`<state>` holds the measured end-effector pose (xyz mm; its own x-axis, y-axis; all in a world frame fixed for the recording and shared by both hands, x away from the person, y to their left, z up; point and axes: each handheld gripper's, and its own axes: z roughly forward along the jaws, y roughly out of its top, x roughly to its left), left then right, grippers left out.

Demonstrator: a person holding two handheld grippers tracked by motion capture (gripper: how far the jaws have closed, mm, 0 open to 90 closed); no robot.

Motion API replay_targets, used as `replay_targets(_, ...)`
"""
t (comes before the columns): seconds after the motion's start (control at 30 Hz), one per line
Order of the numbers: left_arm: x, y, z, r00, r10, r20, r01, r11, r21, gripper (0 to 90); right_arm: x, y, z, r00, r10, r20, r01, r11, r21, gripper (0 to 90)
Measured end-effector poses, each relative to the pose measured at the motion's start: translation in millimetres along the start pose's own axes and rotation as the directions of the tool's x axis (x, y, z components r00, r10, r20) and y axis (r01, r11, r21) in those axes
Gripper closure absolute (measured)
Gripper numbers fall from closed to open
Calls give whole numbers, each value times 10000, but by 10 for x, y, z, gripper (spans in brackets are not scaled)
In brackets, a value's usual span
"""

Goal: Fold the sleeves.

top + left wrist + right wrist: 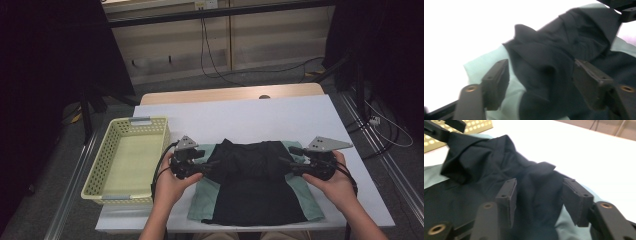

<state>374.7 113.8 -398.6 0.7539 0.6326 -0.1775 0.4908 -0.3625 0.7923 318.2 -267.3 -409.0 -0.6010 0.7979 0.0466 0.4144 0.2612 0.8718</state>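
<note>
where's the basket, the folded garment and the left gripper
basket [111,155], high view, left wall
folded garment [260,192], high view, black middle panel
left gripper [540,77], left gripper view, midway between its open jaws

The left gripper has its two black jaws standing apart, with a rumpled fold of the dark garment lying between them; neither pad presses on the cloth. The garment's pale green part shows to the left of the dark fold and runs under the left jaw, and more green shows past the fold at the right edge. Beyond the garment lies the bright white table. Above the garment's far end, at the top right corner, is part of the other gripper.
</note>
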Motion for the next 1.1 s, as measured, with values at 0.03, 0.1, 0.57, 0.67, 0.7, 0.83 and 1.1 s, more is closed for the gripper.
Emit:
replay_targets(0.03, 48, 41, 1, 9999, -67, -126, 66, 9999, -75, 268, -21, 12, 7, 10000, 74, 14, -74, 10000, -27, 444)
replay_targets(0.1, 95, 78, 23, 9996, -152, -227, 149, 9998, -122, 258, -67, 32, 37, 9998, 137, 164, -137, 9999, 0, 415)
replay_targets(0.57, 478, 100, 272, 9941, -486, -965, 472, 9987, -170, 195, -437, 25, 298, 9879, 941, 1234, -992, 9944, 364, 348)
replay_targets(0.67, 557, 70, 343, 9911, -627, -1172, 625, 9980, -57, 192, -494, 11, 343, 9835, 993, 1510, -1098, 9920, 628, 339)
replay_targets(0.7, 580, 61, 368, 9894, -693, -1275, 697, 9976, -14, 192, -513, 6, 356, 9826, 1022, 1553, -1134, 9914, 648, 322)
replay_targets(0.83, 653, -1, 457, 9855, -864, -1463, 901, 9958, 186, 183, -571, -32, 406, 9764, 1228, 1775, -1383, 9873, 779, 301)
replay_targets(1.1, 621, -153, 517, 9859, -1028, -1318, 1098, 9928, 471, 196, -552, -135, 510, 9818, 915, 1665, -1205, 9774, 1735, 284)
